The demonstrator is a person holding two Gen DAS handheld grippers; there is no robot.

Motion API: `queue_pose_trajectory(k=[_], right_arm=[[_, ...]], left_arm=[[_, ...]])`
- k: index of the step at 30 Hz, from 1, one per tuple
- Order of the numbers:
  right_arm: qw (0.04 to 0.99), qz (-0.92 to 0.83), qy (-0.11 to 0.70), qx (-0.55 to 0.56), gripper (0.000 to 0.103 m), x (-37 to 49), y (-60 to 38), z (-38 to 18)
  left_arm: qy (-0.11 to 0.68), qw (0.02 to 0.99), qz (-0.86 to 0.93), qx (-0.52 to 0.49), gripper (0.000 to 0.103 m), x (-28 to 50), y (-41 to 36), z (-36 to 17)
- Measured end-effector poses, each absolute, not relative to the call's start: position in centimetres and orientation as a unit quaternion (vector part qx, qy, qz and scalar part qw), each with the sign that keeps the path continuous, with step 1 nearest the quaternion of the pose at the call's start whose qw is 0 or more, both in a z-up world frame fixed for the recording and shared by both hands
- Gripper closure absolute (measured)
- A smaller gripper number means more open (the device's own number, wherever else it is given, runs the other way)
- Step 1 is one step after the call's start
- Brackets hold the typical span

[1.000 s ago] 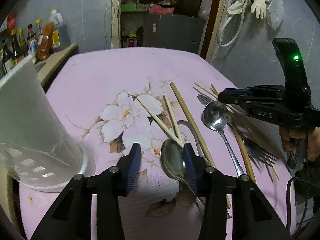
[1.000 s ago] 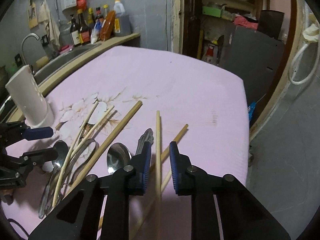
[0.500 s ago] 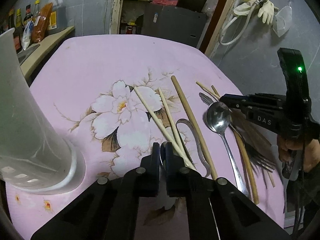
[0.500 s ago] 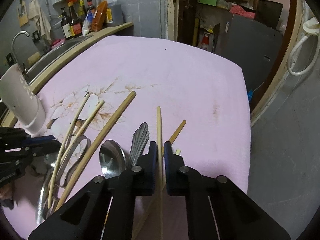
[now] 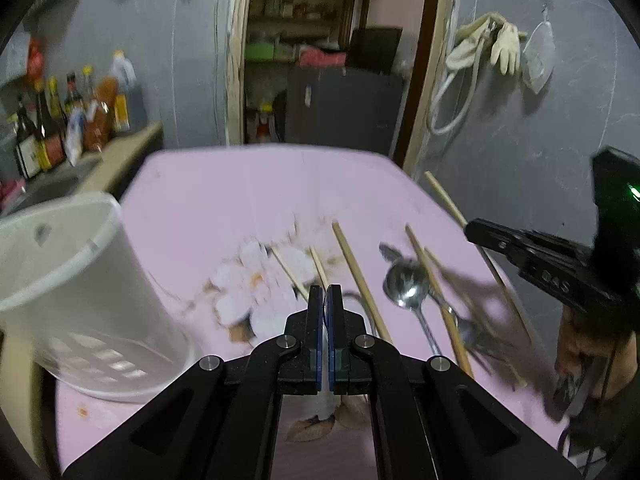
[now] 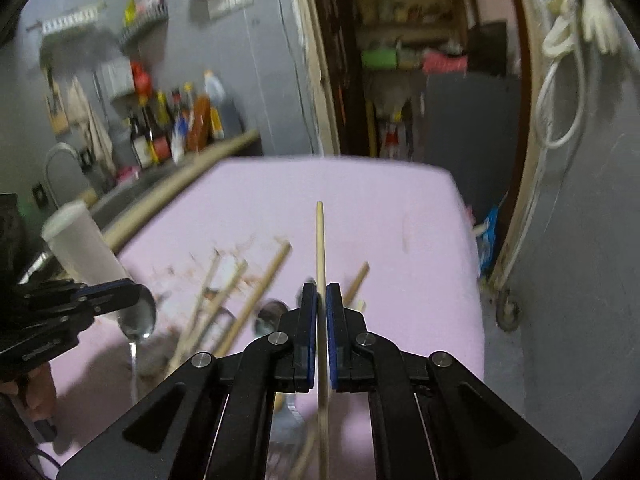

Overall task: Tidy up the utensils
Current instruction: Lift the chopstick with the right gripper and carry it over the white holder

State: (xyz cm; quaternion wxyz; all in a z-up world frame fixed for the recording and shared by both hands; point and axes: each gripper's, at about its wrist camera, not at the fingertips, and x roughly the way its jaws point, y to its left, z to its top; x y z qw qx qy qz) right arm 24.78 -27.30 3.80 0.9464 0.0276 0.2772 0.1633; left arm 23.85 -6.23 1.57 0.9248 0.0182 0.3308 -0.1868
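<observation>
Utensils lie scattered over the pink table (image 5: 224,200), and we see two of them lifted off it. Our left gripper (image 5: 325,294) has its pads pinched nearly together on a spoon (image 6: 139,317); in the right wrist view that spoon's bowl pokes out past the pad tips and its handle hangs down toward the cloth, though in the left wrist view the spoon itself is hidden between the pads. Our right gripper (image 6: 321,292) is closed to a narrow slit on a chopstick (image 6: 319,248), which runs straight forward between the fingers with its far end in the air above the table. The white holder (image 5: 68,292) stands upright on the table at the left, just beside the left gripper. On the cloth to the right of that gripper remain several wooden chopsticks (image 5: 356,276), a second spoon (image 5: 406,286) with its bowl facing up, and a fork (image 5: 476,334) partly under the sticks; motion blur keeps us from telling exactly how they overlap. A row of bottles (image 5: 68,120) stands on the counter beyond the table.
</observation>
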Motion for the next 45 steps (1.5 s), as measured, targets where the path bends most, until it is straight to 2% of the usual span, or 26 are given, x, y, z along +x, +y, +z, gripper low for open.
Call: queue_pose_trajectory(k=[11, 17, 25, 30, 36, 45], right_arm=[[0.982, 0.167, 0.065, 0.055, 0.100, 19.9, -20.1, 9.2], [0.977, 0.195, 0.011, 0.090, 0.100, 20.0, -15.2, 11.4], [0.958, 0.251, -0.023, 0.134, 0.100, 21.2, -9.0, 12.8], [0.948, 0.272, -0.038, 0.158, 0.100, 22.6, -6.6, 12.4], [0.949, 0.262, -0.034, 0.170, 0.100, 24.5, -6.0, 11.0], [0.969, 0.217, -0.029, 0.112, 0.100, 24.5, -4.0, 8.6]], left_arm=[[0.224, 0.965, -0.134, 0.021, 0.103, 21.3, -2.5, 9.4], [0.181, 0.980, -0.073, 0.026, 0.103, 20.5, 2.3, 12.8], [0.127, 0.991, 0.019, 0.018, 0.103, 19.7, 10.1, 16.3], [0.113, 0.991, 0.074, 0.015, 0.103, 20.0, 13.6, 16.1], [0.127, 0.984, 0.120, 0.023, 0.103, 22.7, 15.1, 12.9], [0.136, 0.981, 0.133, 0.032, 0.103, 24.4, 14.4, 9.7]])
